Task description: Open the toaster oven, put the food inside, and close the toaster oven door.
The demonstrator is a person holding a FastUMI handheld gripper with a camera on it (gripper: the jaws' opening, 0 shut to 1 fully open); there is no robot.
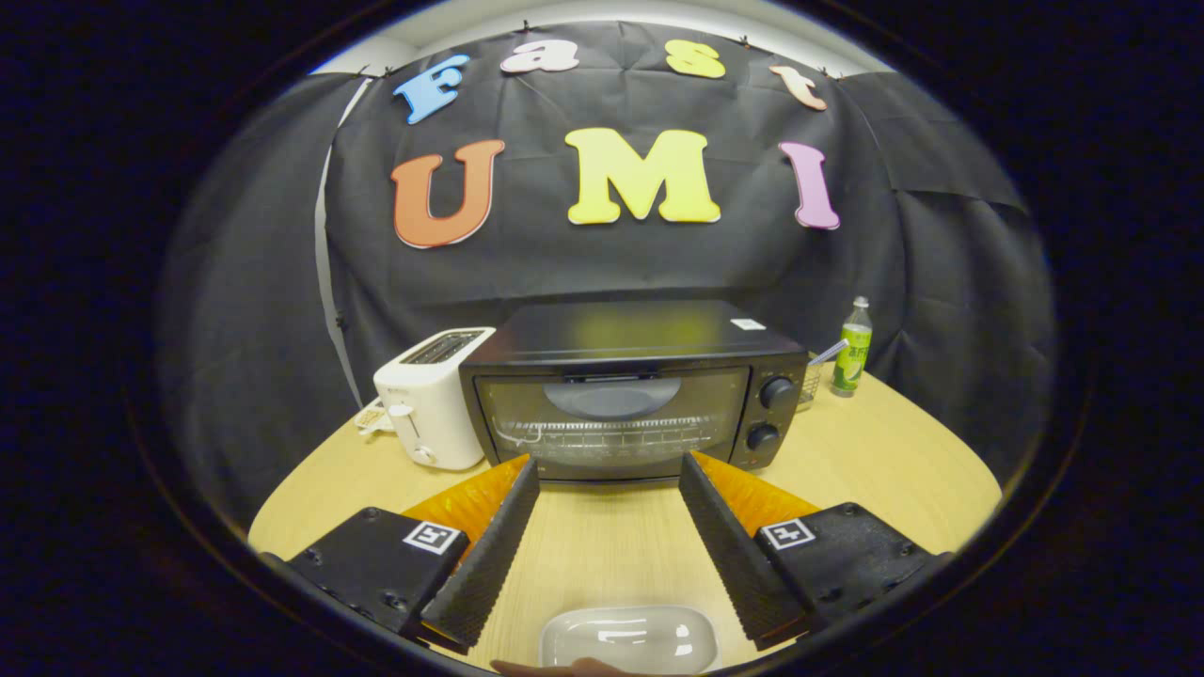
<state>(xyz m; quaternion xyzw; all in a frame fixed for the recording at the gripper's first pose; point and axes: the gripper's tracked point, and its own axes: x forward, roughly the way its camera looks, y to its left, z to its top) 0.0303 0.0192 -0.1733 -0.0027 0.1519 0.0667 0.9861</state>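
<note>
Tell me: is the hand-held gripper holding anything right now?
Nothing. The hand-held gripper is open, its fingers spread just short of the toaster oven, whose door is shut.

- My claw (609, 475) holds its fingers wide apart: black ribbed pads (489, 555), orange backs, black bodies with black-and-white square tags.
- Oven (635, 390): black, dark glass door, black knobs (777, 392).
- Toaster (433, 395): white.
- Table (875, 461): pale wood grain.
- Dish (628, 637): white.
- Bottle (853, 350): green, white cap.
</note>
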